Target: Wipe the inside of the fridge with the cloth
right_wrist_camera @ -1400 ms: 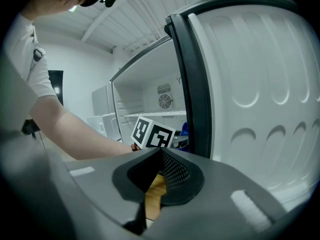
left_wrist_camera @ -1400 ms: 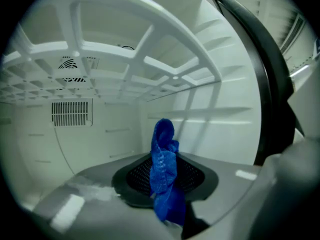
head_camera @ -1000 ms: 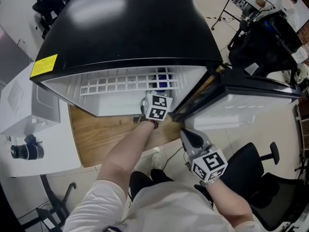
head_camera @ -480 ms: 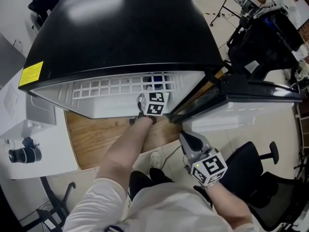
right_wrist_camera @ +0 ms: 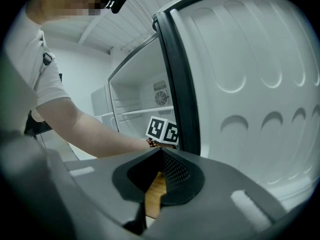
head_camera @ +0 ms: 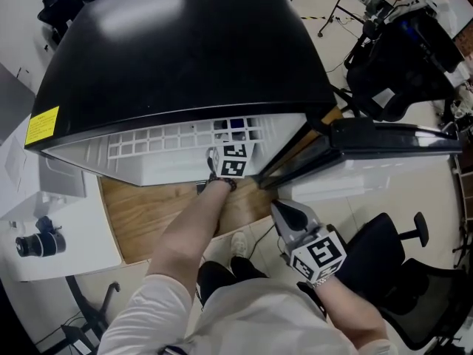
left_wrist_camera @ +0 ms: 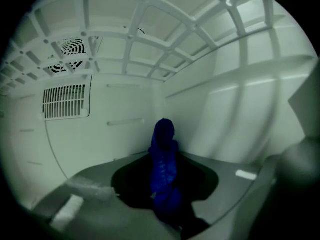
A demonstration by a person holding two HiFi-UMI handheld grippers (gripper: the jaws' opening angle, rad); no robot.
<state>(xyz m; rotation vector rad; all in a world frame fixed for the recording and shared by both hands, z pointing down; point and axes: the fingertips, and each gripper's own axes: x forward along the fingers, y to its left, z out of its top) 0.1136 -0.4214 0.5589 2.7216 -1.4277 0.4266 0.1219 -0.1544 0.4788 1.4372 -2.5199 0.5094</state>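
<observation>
The wipe is judged to be under way inside the fridge [head_camera: 177,50], with the left gripper [left_wrist_camera: 165,189] reaching in under the white wire shelf [left_wrist_camera: 150,44] toward the back corner. For the step to be done well, the cloth [left_wrist_camera: 163,159] should be pressed flat against a wall or the floor of the compartment and drawn across it in overlapping strokes, rather than poked forward as a bunched tip. The corner where the back wall [left_wrist_camera: 115,109] meets the side wall is likely to be missed unless it is worked deliberately, and the shelf bars above should be avoided so that the gripper is not caught on them. A firm grip is called for, since a loose fold could be dragged out by friction. The blue cloth is seen pinched between the left jaws, which are closed narrowly on it, its free end standing up ahead of them; whether that end touches the wall cannot be told. The right gripper [right_wrist_camera: 157,179] is held outside beside the open door [right_wrist_camera: 250,94], its jaws pressed together on nothing
</observation>
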